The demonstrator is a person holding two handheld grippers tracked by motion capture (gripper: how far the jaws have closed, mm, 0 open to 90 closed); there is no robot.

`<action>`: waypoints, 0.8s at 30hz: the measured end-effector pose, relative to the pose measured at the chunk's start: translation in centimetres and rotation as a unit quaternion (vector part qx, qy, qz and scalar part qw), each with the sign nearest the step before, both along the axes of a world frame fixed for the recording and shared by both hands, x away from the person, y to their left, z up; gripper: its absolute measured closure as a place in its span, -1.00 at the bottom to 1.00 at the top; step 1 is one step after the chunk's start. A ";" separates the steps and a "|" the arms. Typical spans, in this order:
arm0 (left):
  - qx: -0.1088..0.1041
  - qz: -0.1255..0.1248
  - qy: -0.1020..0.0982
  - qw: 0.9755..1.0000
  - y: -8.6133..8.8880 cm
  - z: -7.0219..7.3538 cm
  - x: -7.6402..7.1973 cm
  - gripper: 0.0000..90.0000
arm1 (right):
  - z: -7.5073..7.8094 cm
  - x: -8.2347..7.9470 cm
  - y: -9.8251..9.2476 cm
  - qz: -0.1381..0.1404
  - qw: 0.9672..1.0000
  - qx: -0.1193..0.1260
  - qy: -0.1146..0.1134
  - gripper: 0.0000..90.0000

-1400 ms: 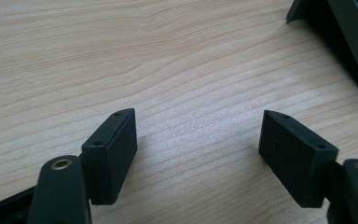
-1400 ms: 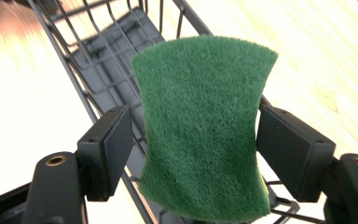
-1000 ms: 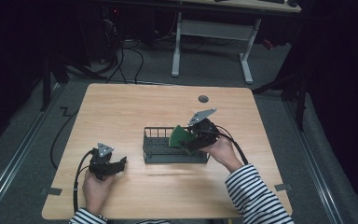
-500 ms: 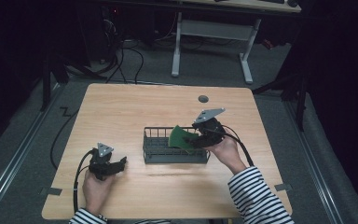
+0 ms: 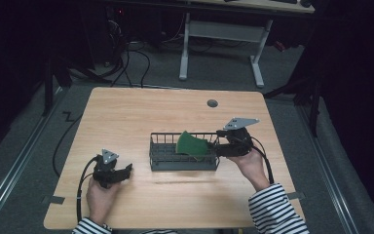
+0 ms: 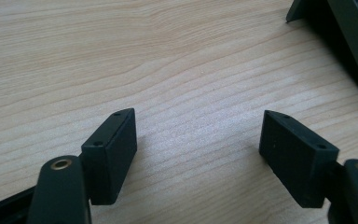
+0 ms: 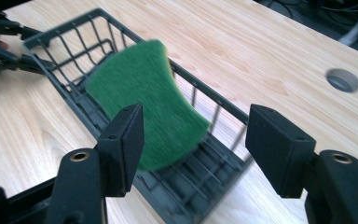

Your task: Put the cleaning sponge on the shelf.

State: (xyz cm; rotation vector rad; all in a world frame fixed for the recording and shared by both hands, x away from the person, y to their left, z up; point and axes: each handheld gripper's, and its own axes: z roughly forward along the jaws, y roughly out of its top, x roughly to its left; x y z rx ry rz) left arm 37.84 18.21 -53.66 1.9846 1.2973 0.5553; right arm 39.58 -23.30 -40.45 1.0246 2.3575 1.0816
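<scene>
1. The green sponge [image 5: 191, 144] was a flat scouring pad with a wavy, waisted outline and a coarse fibrous face.
2. It stood tilted on edge inside the wire rack [image 5: 161, 161], its lower end down among the wires and its upper end above the rim.
3. The wire rack was a dark, rectangular, open-topped basket of thin bars, resting flat near the middle of the wooden table [image 5: 136, 112].

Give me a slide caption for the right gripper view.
Open right gripper beside a green scouring pad leaning in a dark wire rack on a wooden table.
</scene>
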 end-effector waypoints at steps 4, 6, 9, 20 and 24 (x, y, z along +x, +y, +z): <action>0.001 0.000 0.000 1.000 0.0 0.0 0.0 -0.38 | 0.0 -0.6 -1.2 -0.023 1.000 -0.005 -0.002 -0.17; 0.000 0.000 0.000 1.000 0.0 0.0 0.0 -0.38 | 0.2 -1.0 -1.9 -0.030 1.000 0.006 -0.009 -0.16; 0.001 0.000 0.000 1.000 0.0 0.0 0.0 -0.38 | 0.2 -1.6 -2.9 -0.041 0.999 0.017 -0.007 -0.16; 0.001 0.000 0.000 1.000 0.0 0.0 0.0 -0.37 | -0.9 -3.3 -6.3 -0.091 0.995 0.042 -0.001 -0.16; 0.001 0.000 0.000 1.000 0.0 0.0 0.0 -0.38 | -1.3 -3.9 -7.1 -0.105 0.993 0.053 0.000 -0.16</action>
